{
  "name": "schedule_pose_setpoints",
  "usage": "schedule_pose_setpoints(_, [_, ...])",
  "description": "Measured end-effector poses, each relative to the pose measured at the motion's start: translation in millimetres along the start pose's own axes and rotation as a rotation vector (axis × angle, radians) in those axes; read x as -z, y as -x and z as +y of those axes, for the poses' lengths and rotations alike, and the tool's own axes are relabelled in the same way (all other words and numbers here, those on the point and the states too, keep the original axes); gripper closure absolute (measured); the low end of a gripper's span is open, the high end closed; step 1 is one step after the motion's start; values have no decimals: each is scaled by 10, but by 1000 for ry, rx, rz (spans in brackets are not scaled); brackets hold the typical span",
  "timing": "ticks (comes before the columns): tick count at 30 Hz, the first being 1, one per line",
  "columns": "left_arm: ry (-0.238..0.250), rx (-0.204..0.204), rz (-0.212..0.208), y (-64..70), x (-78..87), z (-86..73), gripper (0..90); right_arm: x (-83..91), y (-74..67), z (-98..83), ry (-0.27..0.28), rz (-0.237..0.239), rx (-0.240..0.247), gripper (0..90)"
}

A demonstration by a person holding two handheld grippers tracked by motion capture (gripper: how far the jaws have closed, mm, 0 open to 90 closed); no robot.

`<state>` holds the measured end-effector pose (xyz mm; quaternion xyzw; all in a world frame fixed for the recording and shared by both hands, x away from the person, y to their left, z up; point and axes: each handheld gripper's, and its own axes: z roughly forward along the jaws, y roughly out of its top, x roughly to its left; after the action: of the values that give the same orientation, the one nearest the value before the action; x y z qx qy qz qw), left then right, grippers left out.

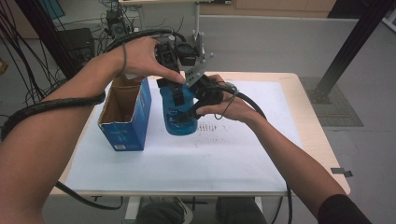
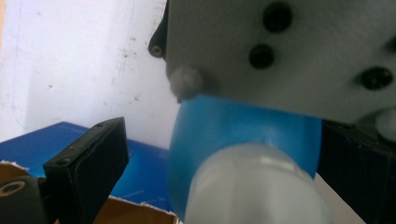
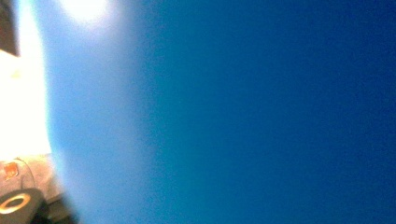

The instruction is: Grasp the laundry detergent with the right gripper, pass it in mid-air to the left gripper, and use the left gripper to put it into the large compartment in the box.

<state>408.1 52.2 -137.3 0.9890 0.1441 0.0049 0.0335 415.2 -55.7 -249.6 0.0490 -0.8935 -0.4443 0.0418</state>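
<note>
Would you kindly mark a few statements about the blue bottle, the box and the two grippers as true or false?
1. The blue bottle lies flat inside the box. False: it stands on the white table top, right of the box.
2. The blue cardboard box is open at the top. True.
3. The right gripper is shut on the bottle. True.
4. The left gripper rests on the table. False: it is above the bottle, jaws on either side of its white cap.
5. The box is red. False: it is blue.
</note>
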Motion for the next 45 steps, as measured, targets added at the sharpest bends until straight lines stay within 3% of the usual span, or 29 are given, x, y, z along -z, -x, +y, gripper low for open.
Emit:
schedule_pose_setpoints(9, [5,-10,-2,-6,-8,31,54,34,13,-25,-15,-2,-33,439])
schedule_pose_setpoints(10, [2,-12,0,-2,-7,33,54,30,35,-25,1,-12,-6,439])
schedule_pose_setpoints(11, [0,-11,1,0,-8,37,54,44,10,-25,-19,-2,-39,439])
schedule_pose_setpoints(14, [2,-10,2,6,-12,47,52,42,44,-24,5,-20,3,438])
schedule_pose_setpoints(45, [-5,-23,0,41,-7,89,53,115,41,-32,16,-27,-3,438])
